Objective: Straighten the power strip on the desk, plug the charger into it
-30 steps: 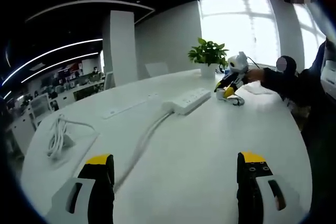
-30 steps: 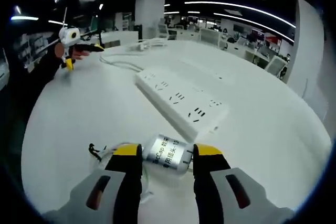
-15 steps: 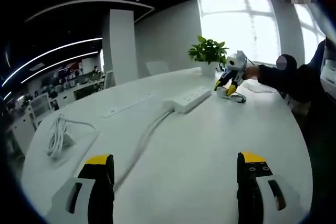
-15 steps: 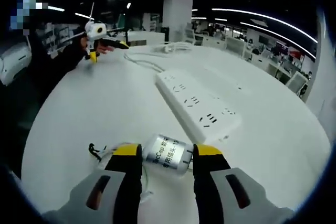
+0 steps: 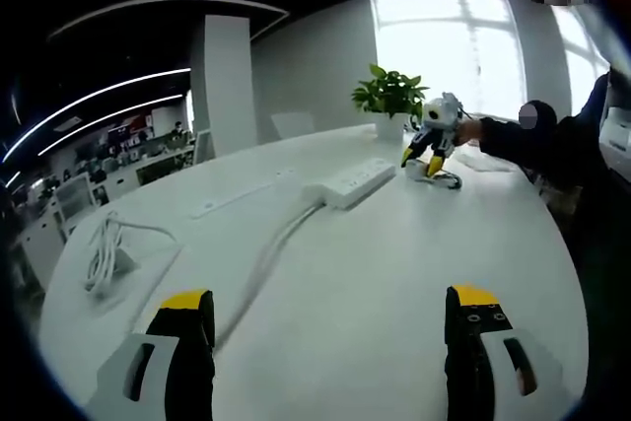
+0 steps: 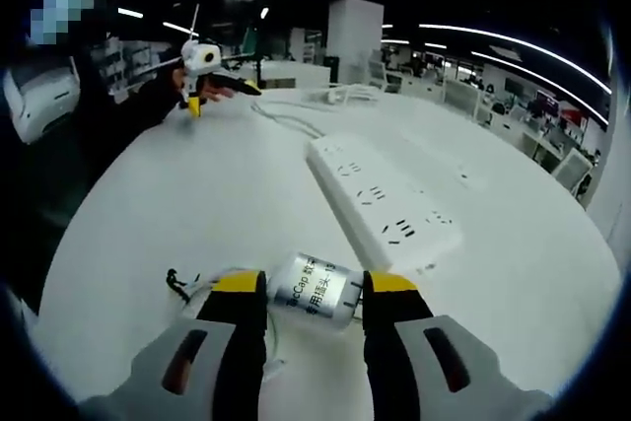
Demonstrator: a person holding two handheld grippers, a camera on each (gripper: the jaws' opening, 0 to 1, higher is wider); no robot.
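White cylindrical charger with a printed label (image 6: 314,290) is kept clamped between the yellow-tipped jaws of the right gripper (image 6: 314,305), same as a second ago. The long white power strip (image 6: 382,201) is seen just ahead, a bit right of where it sat before since the view swung. Left gripper (image 5: 331,317) is held wide apart over the white desk (image 5: 375,263), nothing gripped, unchanged.

Quick count: one long white plastic power strip (image 6: 383,206), one white cylindrical charger (image 6: 314,289), one leafy green potted plant (image 5: 391,102), one coiled white cable bundle (image 5: 103,255), all on one white table (image 5: 375,273).
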